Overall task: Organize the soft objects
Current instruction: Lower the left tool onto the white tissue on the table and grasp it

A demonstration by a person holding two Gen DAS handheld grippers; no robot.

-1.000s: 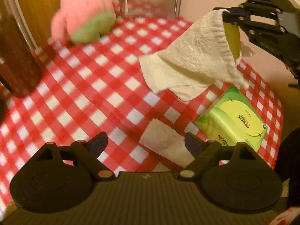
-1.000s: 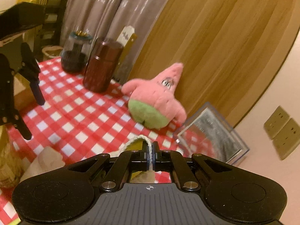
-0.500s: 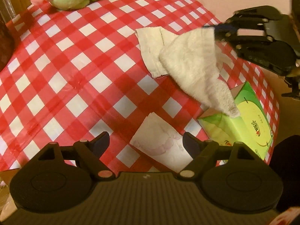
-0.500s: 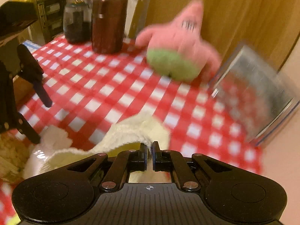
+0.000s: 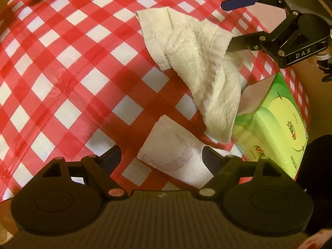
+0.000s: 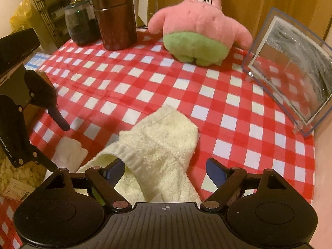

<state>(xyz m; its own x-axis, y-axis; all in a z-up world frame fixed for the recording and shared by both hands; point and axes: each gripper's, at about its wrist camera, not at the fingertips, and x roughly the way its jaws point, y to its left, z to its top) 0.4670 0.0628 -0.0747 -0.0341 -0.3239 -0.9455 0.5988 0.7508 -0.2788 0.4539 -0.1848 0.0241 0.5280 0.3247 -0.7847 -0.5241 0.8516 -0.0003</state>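
Observation:
A cream towel (image 5: 199, 58) lies crumpled on the red-checked table (image 5: 62, 66), its lower end draped on a green tissue pack (image 5: 274, 132). My right gripper (image 5: 227, 26) is at the towel's far edge, jaws opening. In the right wrist view the towel (image 6: 157, 151) sits loose between its fingers (image 6: 213, 166), one fold hanging over the left finger, no pad pressing it. My left gripper (image 5: 160, 152) stands open just above a flat white tissue (image 5: 176, 155). A pink and green star plush (image 6: 199, 27) sits upright at the table's back.
A brown canister (image 6: 116, 18) and a dark glass jar (image 6: 81, 25) stand at the back left. A clear acrylic frame (image 6: 290, 66) leans at the right edge. A pale snack bag (image 6: 12, 174) lies at the near left corner.
The right gripper brought the hanging towel down onto the table and went from shut on it to wide apart. The left gripper sank closer to the white tissue.

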